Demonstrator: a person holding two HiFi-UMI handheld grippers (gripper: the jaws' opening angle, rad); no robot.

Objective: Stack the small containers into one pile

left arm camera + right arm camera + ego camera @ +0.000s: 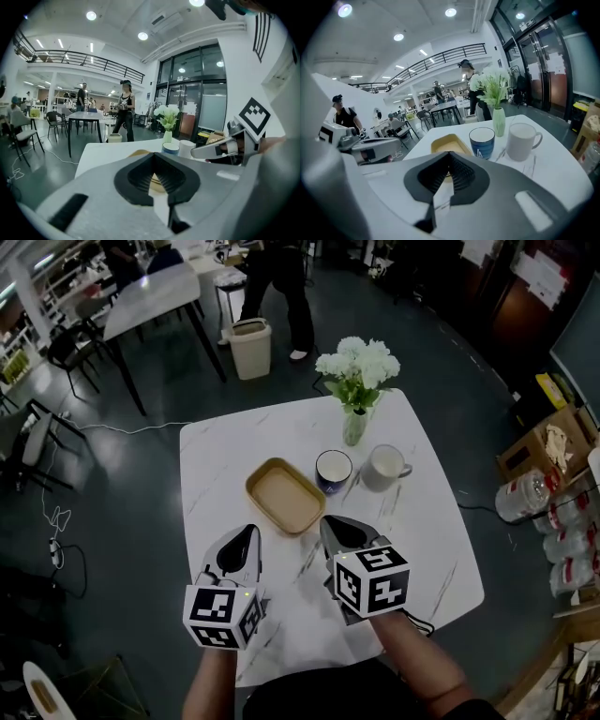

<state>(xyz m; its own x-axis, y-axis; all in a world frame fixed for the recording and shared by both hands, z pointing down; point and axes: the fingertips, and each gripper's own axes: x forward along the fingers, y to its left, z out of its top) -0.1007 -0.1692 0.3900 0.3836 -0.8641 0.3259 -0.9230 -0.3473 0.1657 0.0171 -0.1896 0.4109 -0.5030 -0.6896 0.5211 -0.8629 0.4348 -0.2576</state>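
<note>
My left gripper (249, 534) and right gripper (332, 524) sat shut and empty over the table's (427, 554) near edge, so I judged I should open one wide before reaching for the blue cup (334, 471), between the tan tray (285, 495) and white mug (382, 468) toward the far edge.

An open-plan office hall, with mezzanine railing (70, 56), glass doors (190, 101), tables (85, 116) and chairs (54, 121)

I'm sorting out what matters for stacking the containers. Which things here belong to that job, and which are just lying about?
Job: tan dish; blue cup; white mug.
Lying about: vase of flowers; bin on the floor.
</note>
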